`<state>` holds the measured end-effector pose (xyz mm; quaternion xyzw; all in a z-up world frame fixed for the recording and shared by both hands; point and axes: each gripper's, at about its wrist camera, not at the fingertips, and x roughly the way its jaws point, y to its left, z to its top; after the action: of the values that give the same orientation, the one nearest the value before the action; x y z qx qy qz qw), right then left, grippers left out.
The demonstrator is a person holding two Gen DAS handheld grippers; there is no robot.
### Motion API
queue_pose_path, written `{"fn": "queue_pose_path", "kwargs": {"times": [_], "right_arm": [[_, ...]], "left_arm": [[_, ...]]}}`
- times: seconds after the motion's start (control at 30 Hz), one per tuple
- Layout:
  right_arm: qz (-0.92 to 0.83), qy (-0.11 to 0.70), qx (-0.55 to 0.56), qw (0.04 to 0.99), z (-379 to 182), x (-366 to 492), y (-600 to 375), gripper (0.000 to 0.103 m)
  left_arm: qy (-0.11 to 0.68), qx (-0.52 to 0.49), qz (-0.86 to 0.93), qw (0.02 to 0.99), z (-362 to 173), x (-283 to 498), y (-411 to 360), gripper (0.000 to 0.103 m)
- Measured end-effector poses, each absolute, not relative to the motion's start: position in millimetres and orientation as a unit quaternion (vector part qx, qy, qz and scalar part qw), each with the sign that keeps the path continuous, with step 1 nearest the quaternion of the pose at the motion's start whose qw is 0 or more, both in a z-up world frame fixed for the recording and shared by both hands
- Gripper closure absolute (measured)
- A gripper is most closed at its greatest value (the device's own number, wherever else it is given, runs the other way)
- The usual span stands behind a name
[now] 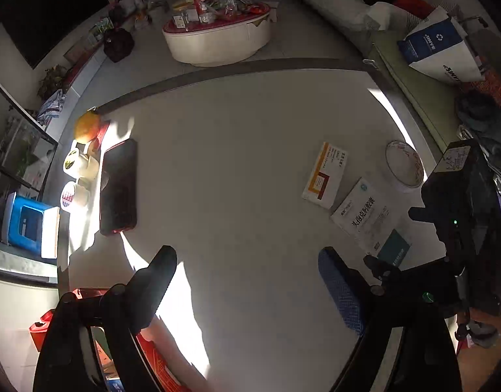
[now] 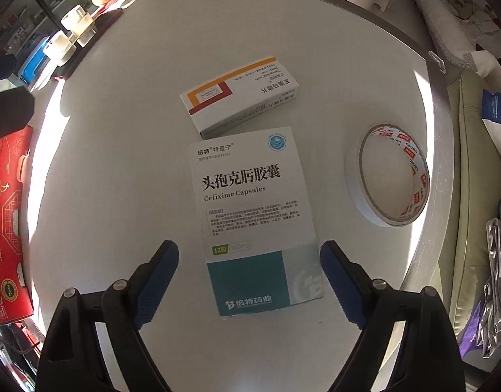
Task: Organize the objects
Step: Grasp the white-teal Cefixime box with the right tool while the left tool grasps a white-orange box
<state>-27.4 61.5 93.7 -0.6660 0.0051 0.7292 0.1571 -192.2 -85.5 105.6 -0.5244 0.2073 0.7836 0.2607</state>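
Observation:
A white and teal Cefixime capsule box (image 2: 253,215) lies flat on the round white table (image 2: 126,163). My right gripper (image 2: 249,254) hangs over its lower end, open, fingers to either side and not pressing. Behind it lies a white box with orange and red stripes (image 2: 240,98). A roll of white tape (image 2: 394,176) lies to the right. My left gripper (image 1: 247,261) is open over bare table with nothing between its fingers. From there I see both boxes (image 1: 325,176) (image 1: 367,215), the tape roll (image 1: 405,163) and the right gripper's dark body (image 1: 459,202).
At the table's left edge lie a dark phone (image 1: 118,186), small tape rolls (image 1: 79,163) and an orange fruit (image 1: 86,125). A red fruit carton (image 2: 7,222) stands beside the table on the left. A sofa (image 2: 472,150) runs along the right, a cluttered oval coffee table (image 1: 217,32) beyond.

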Motion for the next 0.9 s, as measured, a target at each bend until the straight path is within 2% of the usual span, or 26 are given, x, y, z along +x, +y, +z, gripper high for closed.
{"fn": "queue_pose_path", "kwargs": {"times": [0.07,0.13,0.2,0.23,0.37,0.5,0.63,0.67,0.7,0.77,0.8,0.83,0.9], "right_arm": [[0.727,0.009,-0.67,0.152,88,-27,64,0.014],[0.713,0.057,-0.681,0.158,82,-23,81,0.016],[0.715,0.039,-0.678,0.169,88,-22,84,0.028],[0.714,0.033,-0.682,0.157,91,-23,83,0.029],[0.719,0.085,-0.678,0.126,109,-14,96,0.03],[0.714,0.19,-0.66,0.137,133,11,121,0.029],[0.717,0.204,-0.652,0.138,156,28,123,0.029],[0.717,0.215,-0.648,0.139,161,31,124,0.029],[0.716,0.231,-0.643,0.14,165,33,126,0.029],[0.716,0.253,-0.634,0.143,174,38,126,0.029],[0.716,0.263,-0.63,0.144,178,39,125,0.029],[0.715,0.273,-0.627,0.144,181,41,123,0.029],[0.71,0.292,-0.624,0.144,187,44,118,0.029]], "left_arm": [[0.215,-0.533,0.776,0.262,93,-204,-60,0.011],[0.217,-0.539,0.772,0.259,83,-214,-43,0.013],[0.214,-0.546,0.765,0.265,73,-221,-28,0.013],[0.214,-0.549,0.763,0.265,68,-225,-20,0.013],[0.226,-0.549,0.751,0.289,53,-231,16,0.013],[0.263,-0.546,0.733,0.31,33,-227,48,0.013],[0.294,-0.566,0.708,0.303,4,-225,67,0.012],[0.292,-0.568,0.708,0.301,0,-225,68,0.009],[0.282,-0.569,0.711,0.301,1,-226,68,0.011],[0.251,-0.585,0.705,0.313,3,-229,64,0.024],[0.242,-0.585,0.706,0.317,7,-228,63,0.049],[0.249,-0.584,0.704,0.318,10,-227,64,0.06],[0.263,-0.584,0.702,0.312,13,-221,63,0.06]]}}
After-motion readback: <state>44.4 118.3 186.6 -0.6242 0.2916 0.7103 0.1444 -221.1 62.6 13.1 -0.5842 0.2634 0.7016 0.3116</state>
